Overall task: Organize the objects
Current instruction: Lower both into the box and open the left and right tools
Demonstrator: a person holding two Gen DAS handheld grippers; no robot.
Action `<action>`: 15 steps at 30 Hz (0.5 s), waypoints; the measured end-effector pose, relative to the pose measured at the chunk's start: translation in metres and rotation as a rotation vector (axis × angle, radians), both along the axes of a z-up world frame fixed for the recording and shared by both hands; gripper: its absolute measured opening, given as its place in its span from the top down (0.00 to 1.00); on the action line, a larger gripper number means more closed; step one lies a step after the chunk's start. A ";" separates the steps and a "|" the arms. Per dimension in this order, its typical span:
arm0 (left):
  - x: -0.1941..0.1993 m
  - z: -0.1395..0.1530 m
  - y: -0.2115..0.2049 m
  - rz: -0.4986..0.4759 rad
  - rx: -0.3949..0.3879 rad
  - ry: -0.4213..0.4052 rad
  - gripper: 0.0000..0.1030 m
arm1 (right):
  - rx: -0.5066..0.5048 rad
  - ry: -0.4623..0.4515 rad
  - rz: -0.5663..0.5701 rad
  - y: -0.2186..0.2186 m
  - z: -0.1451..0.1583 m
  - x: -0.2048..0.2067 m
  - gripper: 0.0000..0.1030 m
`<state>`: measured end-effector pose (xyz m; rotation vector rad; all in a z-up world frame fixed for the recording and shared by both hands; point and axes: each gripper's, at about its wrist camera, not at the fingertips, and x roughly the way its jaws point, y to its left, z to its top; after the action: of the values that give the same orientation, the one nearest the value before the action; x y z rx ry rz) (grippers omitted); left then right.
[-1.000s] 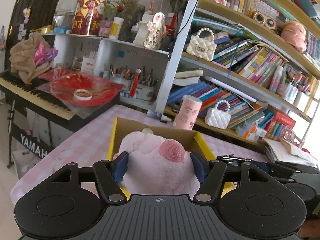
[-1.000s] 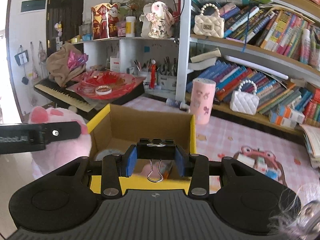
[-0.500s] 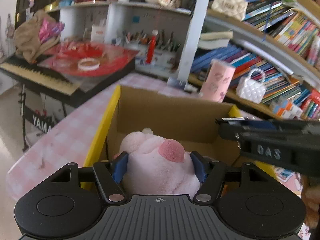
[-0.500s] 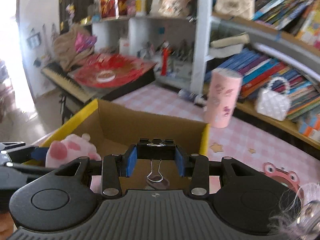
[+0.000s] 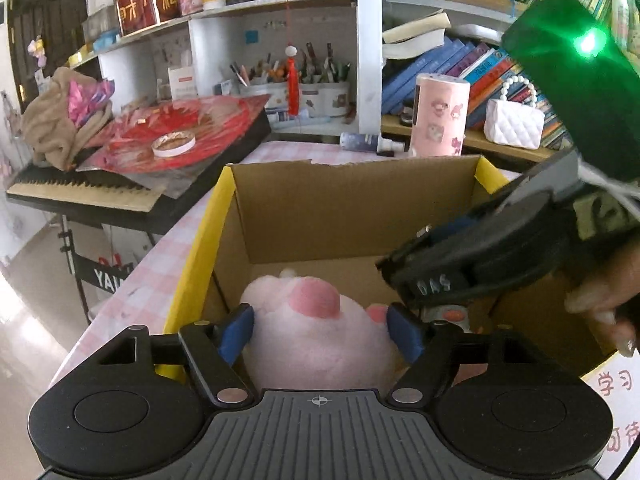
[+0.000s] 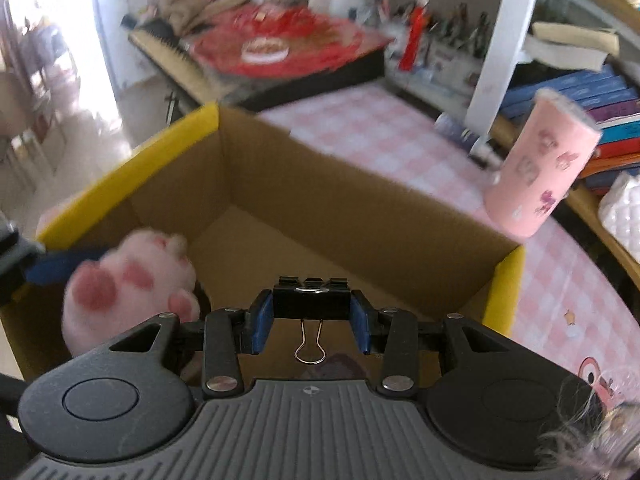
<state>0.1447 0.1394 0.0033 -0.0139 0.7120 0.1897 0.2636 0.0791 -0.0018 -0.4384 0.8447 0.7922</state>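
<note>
My left gripper (image 5: 318,330) is shut on a pink plush paw toy (image 5: 316,336) and holds it low inside an open cardboard box with yellow edges (image 5: 352,208). The right gripper body (image 5: 480,264) crosses the box from the right in the left wrist view. My right gripper (image 6: 312,320) is shut on a black binder clip (image 6: 312,300) over the near part of the same box (image 6: 320,192). The plush toy (image 6: 128,284) shows at the box's left side in the right wrist view, held by a blue finger pad (image 6: 60,268).
The box stands on a pink checked tablecloth (image 6: 380,136). A pink cylinder (image 5: 438,116) and a dark tube (image 5: 362,142) stand behind it. A keyboard (image 5: 80,192) under a red sheet is at the left. Bookshelves (image 5: 460,64) fill the back.
Both grippers have moved forward and down into the box. The plush toy is now lower inside it, and the right gripper with the clip tilted down over the box.
</note>
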 end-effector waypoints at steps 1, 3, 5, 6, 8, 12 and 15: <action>-0.001 0.000 0.000 -0.002 0.003 -0.005 0.27 | -0.016 0.012 0.000 0.001 -0.003 0.000 0.63; -0.003 0.000 -0.001 0.002 0.001 -0.011 0.26 | -0.015 0.020 0.004 0.001 -0.003 0.001 0.63; -0.005 0.001 -0.002 0.010 -0.002 -0.014 0.25 | -0.031 0.041 0.000 0.001 -0.006 0.003 0.63; -0.008 0.002 -0.002 0.013 -0.005 -0.020 0.25 | -0.036 0.054 -0.002 0.001 -0.008 0.004 0.63; -0.013 0.004 -0.002 0.014 -0.010 -0.030 0.25 | -0.042 0.064 -0.004 0.002 -0.009 0.005 0.63; -0.026 0.011 -0.002 0.007 -0.024 -0.074 0.21 | -0.072 0.063 0.011 0.007 -0.012 0.003 0.63; -0.037 0.019 -0.001 0.001 -0.038 -0.111 0.20 | -0.099 0.058 0.029 0.010 -0.013 0.001 0.63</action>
<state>0.1079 0.1380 0.0221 -0.0609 0.6046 0.1748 0.2642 0.0890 -0.0145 -0.5183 0.9357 0.7953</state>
